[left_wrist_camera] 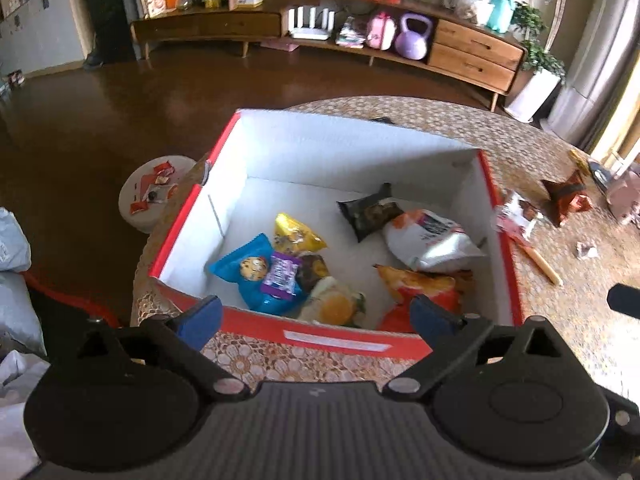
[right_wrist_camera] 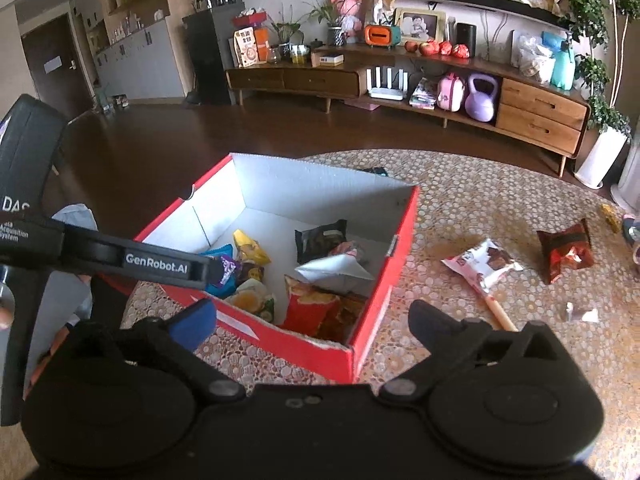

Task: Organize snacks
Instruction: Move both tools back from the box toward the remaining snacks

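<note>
The left gripper (left_wrist_camera: 316,314) hangs just above the near wall of the red cardboard box (left_wrist_camera: 336,340), its blue-padded fingers (left_wrist_camera: 202,318) spread wide apart and holding nothing. The right gripper (right_wrist_camera: 312,320) hovers over the box's near right corner, fingers likewise apart and empty; the left gripper's arm shows at the left edge of its view, out over the box.

The box stands on a round table covered with a lace-patterned cloth (right_wrist_camera: 480,200), toward its left edge. Inside lie a blue cookie packet (left_wrist_camera: 250,270), a small purple packet (left_wrist_camera: 280,272) resting on it, a yellow packet (left_wrist_camera: 296,234), a black packet (left_wrist_camera: 370,210) near the far wall, a white bag (left_wrist_camera: 432,240) and an orange-red chip bag (left_wrist_camera: 424,284) against the right wall.

On the cloth, right of the box, lie a white-and-pink wrapper (right_wrist_camera: 486,264), a dark red snack bag (right_wrist_camera: 564,252) farther right, well apart from the box, and a crumpled scrap (right_wrist_camera: 582,314) near the table's right edge.
</note>
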A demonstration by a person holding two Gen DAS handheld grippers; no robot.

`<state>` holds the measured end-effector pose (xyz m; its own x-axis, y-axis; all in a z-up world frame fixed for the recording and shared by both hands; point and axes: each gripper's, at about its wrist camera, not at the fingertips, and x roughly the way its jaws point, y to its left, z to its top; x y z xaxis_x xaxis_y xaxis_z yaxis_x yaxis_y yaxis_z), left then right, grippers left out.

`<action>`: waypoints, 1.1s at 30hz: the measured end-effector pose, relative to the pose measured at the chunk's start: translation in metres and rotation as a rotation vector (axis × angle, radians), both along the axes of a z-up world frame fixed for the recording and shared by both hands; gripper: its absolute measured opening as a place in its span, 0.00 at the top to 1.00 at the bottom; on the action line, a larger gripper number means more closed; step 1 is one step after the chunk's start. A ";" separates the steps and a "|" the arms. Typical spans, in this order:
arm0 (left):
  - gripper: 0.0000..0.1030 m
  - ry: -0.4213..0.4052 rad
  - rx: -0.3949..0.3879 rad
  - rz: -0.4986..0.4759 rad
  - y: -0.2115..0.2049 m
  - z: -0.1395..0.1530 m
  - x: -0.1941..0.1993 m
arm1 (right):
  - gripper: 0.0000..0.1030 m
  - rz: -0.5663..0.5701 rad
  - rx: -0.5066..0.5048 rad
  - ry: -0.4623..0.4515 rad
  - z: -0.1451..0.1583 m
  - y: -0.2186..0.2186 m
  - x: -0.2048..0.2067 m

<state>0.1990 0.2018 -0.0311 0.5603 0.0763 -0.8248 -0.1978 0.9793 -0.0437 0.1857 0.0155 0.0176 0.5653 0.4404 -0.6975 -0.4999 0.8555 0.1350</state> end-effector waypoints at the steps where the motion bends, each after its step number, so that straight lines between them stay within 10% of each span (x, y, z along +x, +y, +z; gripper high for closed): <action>1: 0.02 -0.006 0.000 -0.008 -0.005 0.003 -0.003 | 0.00 0.001 0.001 -0.006 0.002 -0.004 -0.003; 33: 0.01 -0.081 -0.081 -0.222 -0.172 0.021 0.000 | 0.00 -0.201 -0.019 -0.045 -0.006 -0.185 -0.020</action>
<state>0.1989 0.0293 -0.0103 0.6203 -0.1204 -0.7750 0.0293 0.9910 -0.1305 0.1652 -0.1700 0.0118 0.6712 0.3024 -0.6768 -0.3241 0.9408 0.0990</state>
